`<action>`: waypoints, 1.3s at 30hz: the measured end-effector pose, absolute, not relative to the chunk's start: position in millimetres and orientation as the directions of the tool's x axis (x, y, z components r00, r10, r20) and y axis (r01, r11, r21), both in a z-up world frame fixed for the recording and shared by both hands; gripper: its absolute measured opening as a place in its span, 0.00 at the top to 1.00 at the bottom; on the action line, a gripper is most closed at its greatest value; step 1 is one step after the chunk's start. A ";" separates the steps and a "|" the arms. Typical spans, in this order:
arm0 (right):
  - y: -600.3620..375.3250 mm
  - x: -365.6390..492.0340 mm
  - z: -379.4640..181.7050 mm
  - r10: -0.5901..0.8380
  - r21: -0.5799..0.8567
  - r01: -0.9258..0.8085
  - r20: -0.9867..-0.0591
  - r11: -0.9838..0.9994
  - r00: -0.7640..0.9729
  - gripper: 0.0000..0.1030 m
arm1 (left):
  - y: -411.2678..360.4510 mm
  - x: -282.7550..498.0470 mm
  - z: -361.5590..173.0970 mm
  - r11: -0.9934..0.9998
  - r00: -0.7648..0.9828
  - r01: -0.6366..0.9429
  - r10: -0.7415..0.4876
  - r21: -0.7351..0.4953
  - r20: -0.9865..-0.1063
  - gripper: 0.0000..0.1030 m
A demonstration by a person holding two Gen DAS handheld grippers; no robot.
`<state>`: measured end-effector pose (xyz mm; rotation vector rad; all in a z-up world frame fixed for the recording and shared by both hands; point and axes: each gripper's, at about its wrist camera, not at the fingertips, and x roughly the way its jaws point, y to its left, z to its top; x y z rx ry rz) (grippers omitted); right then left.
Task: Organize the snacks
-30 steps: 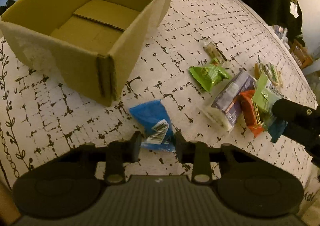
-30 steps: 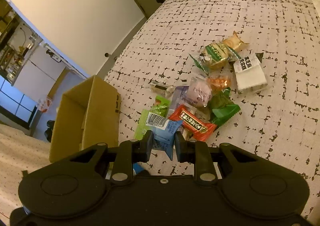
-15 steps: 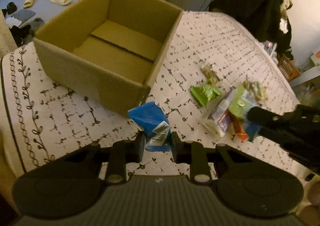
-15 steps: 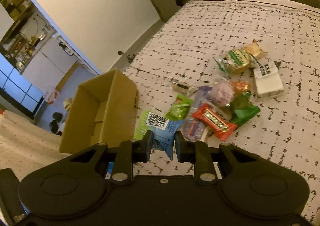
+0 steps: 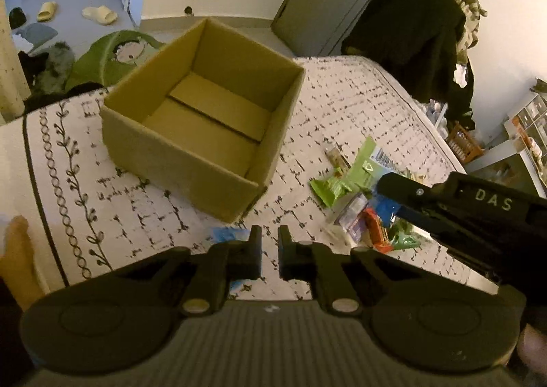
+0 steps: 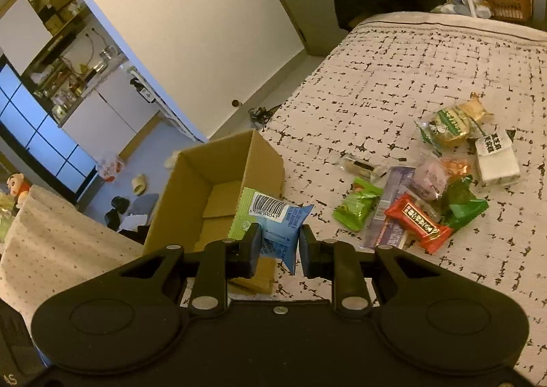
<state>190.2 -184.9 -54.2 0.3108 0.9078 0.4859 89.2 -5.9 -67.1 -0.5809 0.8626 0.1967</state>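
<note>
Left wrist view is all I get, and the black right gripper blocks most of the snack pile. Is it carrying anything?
Observer: Yes. In the right wrist view the right gripper is shut on a blue-and-green foil packet with a barcode label.
Operator: What's hidden beyond it?
Observer: A white rectangular packet with black lettering lies on the bed, next to a round clear-wrapped snack with a green label.
</note>
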 end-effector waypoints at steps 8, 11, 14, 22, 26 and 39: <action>-188.7 190.3 -57.0 0.519 0.488 -0.213 -0.671 0.847 0.529 0.77 | 23.9 85.0 -74.7 0.774 0.634 -0.447 -0.079 -0.448 -0.769 0.92; -183.8 190.7 -55.8 0.537 0.508 -0.216 -0.655 0.834 0.532 0.77 | 35.9 86.2 -82.2 0.759 0.605 -0.488 -0.061 -0.430 -0.794 0.87; -173.0 192.7 -56.6 0.555 0.519 -0.231 -0.646 0.823 0.524 0.77 | 46.4 85.4 -90.6 0.735 0.584 -0.523 -0.061 -0.432 -0.810 0.68; -143.8 194.9 -56.6 0.619 0.550 -0.301 -0.605 0.780 0.501 0.77 | 50.1 89.5 -107.1 0.719 0.583 -0.540 -0.054 -0.437 -0.810 0.51; -132.8 197.2 -57.0 0.671 0.583 -0.341 -0.575 0.737 0.467 0.65 | 42.4 99.9 -124.4 0.704 0.561 -0.548 -0.091 -0.452 -0.823 0.51; -143.2 198.3 -66.9 0.584 0.513 -0.283 -0.674 0.811 0.453 0.58 | 27.4 122.0 -160.9 0.694 0.501 -0.574 -0.123 -0.435 -0.857 0.56</action>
